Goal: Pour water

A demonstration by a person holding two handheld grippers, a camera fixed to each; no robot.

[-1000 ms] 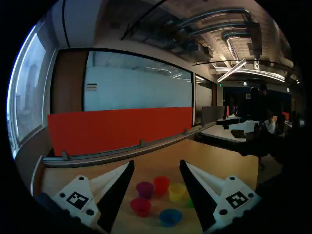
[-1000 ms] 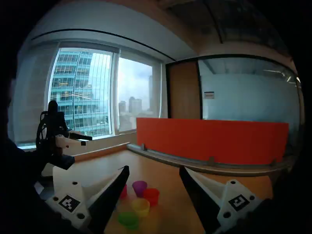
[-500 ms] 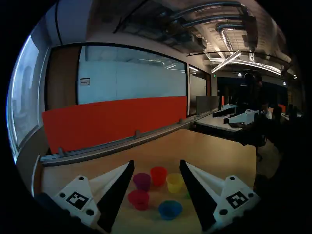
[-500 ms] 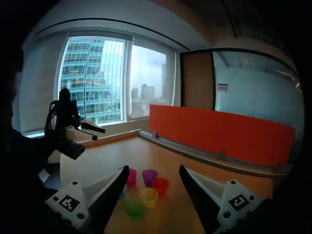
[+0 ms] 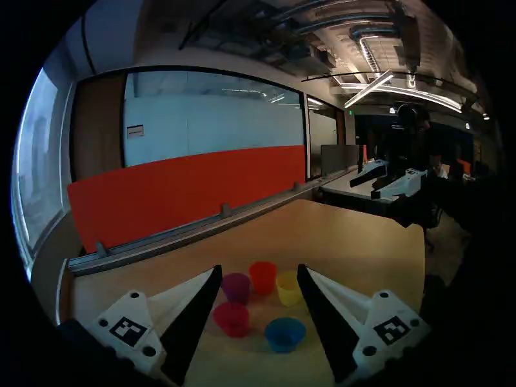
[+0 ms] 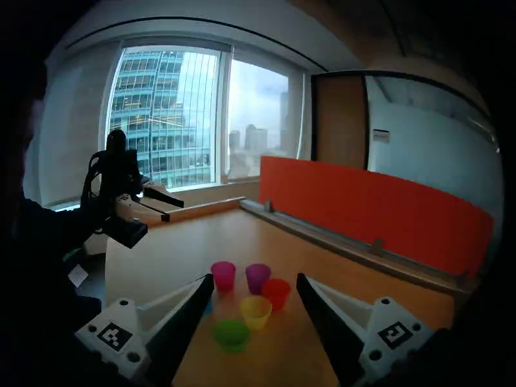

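Observation:
Several small coloured cups stand clustered on the wooden table (image 5: 348, 238). In the left gripper view I see a purple cup (image 5: 237, 287), a red cup (image 5: 262, 277), a yellow cup (image 5: 288, 287), a pink cup (image 5: 231, 318) and a blue cup (image 5: 284, 333). My left gripper (image 5: 258, 271) hovers open above and short of them, nothing between its fingers. The right gripper view shows the pink cup (image 6: 223, 275), purple cup (image 6: 257, 277), red cup (image 6: 276, 293), yellow cup (image 6: 255, 312) and green cup (image 6: 231, 335). My right gripper (image 6: 255, 280) is open and apart from them.
An orange divider panel (image 5: 187, 193) with a metal rail runs along the table's far edge. In each view the other gripper is held above the table's side: the right gripper (image 5: 363, 188), the left gripper (image 6: 169, 210). Large windows (image 6: 168, 122) stand behind.
Both views have shifted, so the cups sit higher and fuller between the fingers. Each view's other gripper has come further into view. Both grippers stay open.

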